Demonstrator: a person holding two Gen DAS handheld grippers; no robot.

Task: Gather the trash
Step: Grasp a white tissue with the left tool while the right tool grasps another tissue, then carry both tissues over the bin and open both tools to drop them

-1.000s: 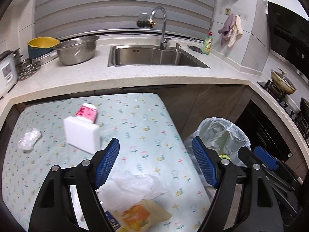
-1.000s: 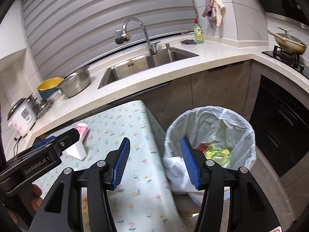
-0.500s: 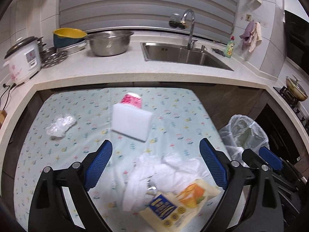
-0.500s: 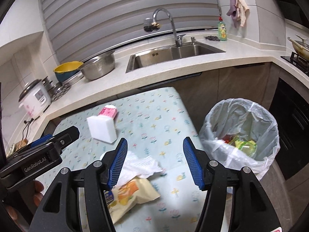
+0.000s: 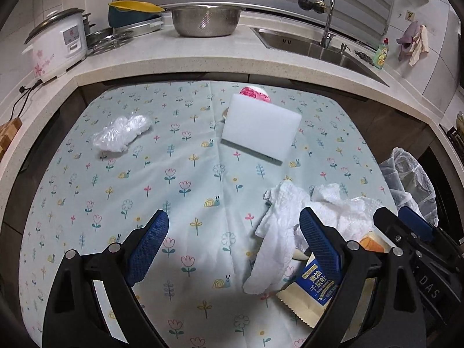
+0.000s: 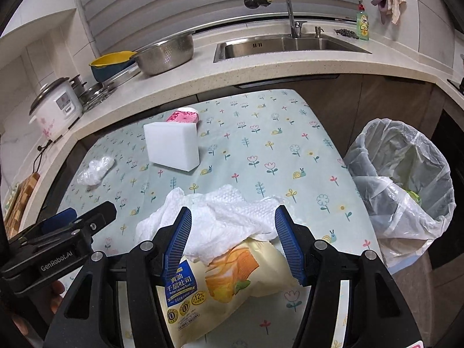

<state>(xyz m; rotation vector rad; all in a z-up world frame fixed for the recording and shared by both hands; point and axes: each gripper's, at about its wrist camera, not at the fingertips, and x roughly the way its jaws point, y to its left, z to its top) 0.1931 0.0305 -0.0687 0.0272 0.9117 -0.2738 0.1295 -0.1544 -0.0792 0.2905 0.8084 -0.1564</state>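
Note:
A crumpled white paper towel (image 6: 229, 217) lies on a yellow toast wrapper (image 6: 232, 278) near the table's front right; both show in the left wrist view, towel (image 5: 284, 220) and wrapper (image 5: 313, 290). My right gripper (image 6: 233, 240) is open, hovering over the towel and wrapper. My left gripper (image 5: 233, 246) is open and empty over bare tablecloth left of the towel. A crumpled clear plastic wad (image 5: 121, 133) lies at the table's left. The lined trash bin (image 6: 406, 185) stands right of the table.
A white block (image 5: 261, 133) and a pink cup (image 5: 255, 92) behind it stand mid-table on the floral tablecloth (image 5: 145, 191). Beyond is the counter with a rice cooker (image 5: 55, 49), a steel colander (image 5: 206, 20) and the sink (image 6: 287, 46).
Both grippers swung left from the bin toward the table. The right gripper now hovers over the towel and wrapper; the left now faces the table's middle. Both stayed open.

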